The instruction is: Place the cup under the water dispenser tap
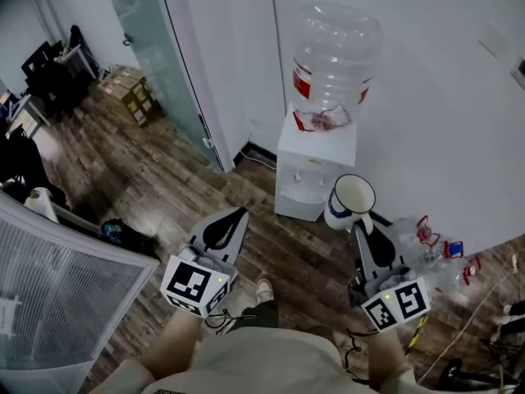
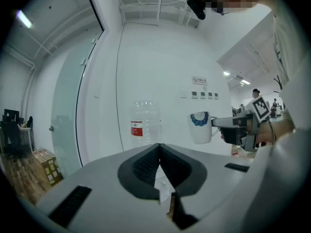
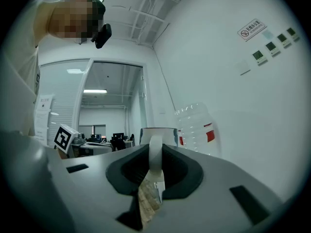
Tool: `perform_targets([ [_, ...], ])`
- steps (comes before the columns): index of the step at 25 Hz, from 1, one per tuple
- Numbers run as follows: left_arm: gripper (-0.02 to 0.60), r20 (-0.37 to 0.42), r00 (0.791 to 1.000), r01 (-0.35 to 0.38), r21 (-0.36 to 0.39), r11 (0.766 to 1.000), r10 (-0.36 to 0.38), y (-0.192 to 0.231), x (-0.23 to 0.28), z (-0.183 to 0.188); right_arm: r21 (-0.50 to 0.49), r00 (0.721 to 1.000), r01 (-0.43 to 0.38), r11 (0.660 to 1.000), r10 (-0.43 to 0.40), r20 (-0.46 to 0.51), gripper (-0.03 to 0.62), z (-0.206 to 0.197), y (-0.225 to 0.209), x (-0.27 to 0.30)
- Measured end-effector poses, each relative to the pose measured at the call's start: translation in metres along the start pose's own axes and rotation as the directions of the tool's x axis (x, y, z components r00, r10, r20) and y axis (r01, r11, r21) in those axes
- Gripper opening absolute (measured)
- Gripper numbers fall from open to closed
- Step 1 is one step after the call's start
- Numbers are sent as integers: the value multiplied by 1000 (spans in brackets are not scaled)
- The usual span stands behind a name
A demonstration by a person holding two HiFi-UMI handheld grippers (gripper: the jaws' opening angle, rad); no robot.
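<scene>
Head view: your right claw [image 1: 363, 224] clenches the handle of the cup [image 1: 351, 199], held in the air at center right of the frame, near the water dispenser [image 1: 316, 167] but not under its tap. Your left claw [image 1: 238, 213] is pinched together, empty. Pickup looks done; placing and release remain.

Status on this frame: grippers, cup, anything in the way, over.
Left gripper shut, empty. Right gripper shut on cup handle. Cup upright, short of the water dispenser. Nothing seen between them.
</scene>
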State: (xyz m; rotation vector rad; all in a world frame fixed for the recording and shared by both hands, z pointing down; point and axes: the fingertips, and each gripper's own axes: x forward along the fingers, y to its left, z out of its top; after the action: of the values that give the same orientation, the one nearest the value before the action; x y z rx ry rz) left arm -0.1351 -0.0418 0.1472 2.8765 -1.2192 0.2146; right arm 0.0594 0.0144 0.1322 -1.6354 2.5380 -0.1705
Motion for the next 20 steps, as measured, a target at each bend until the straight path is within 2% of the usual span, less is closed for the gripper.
perform_targets([
  [7,6,13,999,29,10,1000,-29,38,33,-1,16,999,45,999,-45,-2,61,-8,-14,42],
  [14,6,-5,999,34,-8,999,-34,41,66,-20,15,998,54,998,-53,-27,61,-31,-41,61],
  [20,5,-27,1000,5,-14,1000,-5,37,95,-44,24,999,48,999,-47,-23,61,-64,-74,75],
])
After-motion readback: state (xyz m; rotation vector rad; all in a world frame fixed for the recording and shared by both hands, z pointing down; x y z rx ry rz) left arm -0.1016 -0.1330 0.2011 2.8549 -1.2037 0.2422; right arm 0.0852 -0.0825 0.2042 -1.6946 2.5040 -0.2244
